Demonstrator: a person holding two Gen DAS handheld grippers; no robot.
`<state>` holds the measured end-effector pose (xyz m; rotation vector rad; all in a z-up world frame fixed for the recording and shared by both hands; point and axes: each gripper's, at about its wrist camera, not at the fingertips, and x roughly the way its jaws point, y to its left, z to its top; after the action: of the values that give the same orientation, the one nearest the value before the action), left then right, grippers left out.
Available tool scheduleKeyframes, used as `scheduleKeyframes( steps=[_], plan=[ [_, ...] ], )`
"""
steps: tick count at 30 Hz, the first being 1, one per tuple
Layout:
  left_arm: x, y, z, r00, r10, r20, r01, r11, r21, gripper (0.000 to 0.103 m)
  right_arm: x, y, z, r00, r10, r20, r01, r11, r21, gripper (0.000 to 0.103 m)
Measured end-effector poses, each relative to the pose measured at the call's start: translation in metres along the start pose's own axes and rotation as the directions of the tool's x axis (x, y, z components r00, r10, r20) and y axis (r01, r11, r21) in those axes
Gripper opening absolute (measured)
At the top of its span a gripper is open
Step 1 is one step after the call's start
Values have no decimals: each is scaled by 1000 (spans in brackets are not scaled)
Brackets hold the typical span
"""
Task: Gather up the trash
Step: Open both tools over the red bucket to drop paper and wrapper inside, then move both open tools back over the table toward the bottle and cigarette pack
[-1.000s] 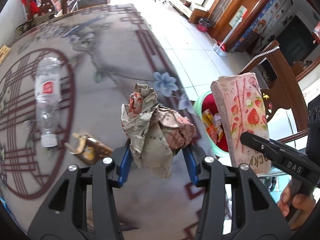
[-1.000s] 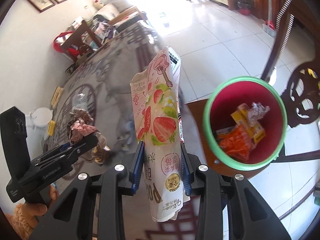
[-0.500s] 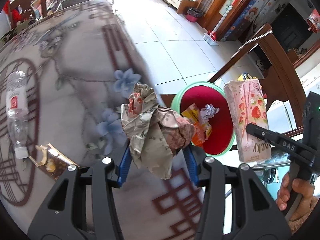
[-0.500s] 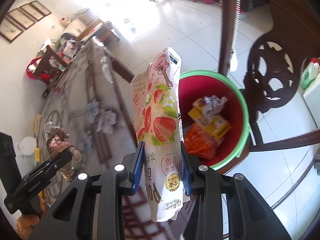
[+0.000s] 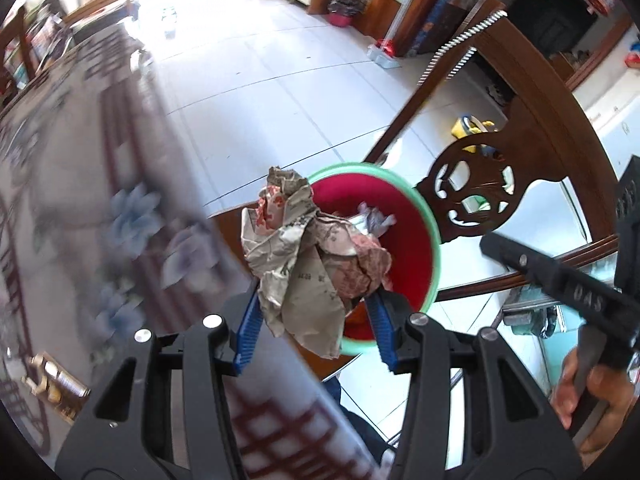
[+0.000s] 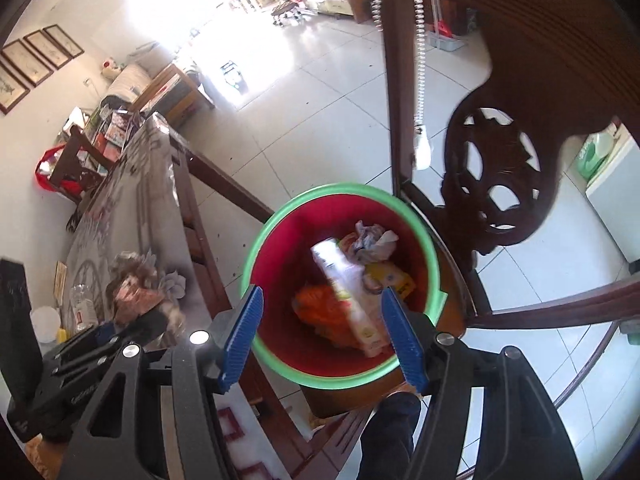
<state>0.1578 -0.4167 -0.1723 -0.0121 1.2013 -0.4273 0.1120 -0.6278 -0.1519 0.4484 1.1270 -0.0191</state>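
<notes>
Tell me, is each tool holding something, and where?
The left tool pinches a crumpled paper wad by its lower end. The right tool is opening and holds nothing; the snack box lies blurred in the red bin.

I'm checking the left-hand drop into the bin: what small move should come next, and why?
Probably ease the left gripper a little further over the bin, then release. Its fingers clamp the crumpled paper, which hangs at the bin's near rim by the table edge.
</notes>
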Motion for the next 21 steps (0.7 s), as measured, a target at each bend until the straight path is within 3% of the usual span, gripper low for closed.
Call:
scheduleKeyframes(
  steps=[5, 10, 21],
  plan=[
    [11, -30, 16, 1000, -29, 9, 29, 998, 63, 48, -12, -16, -3, 999, -28, 18, 28, 999, 29, 61],
    [12, -41, 23, 998, -51, 31, 48, 995, 85, 65, -20, -25, -7, 999, -40, 32, 39, 998, 57, 61],
    [-18, -7, 9, 996, -61, 58, 60, 998, 20, 68, -20, 15, -16, 999, -23, 31, 23, 1000, 2, 61]
  ],
)
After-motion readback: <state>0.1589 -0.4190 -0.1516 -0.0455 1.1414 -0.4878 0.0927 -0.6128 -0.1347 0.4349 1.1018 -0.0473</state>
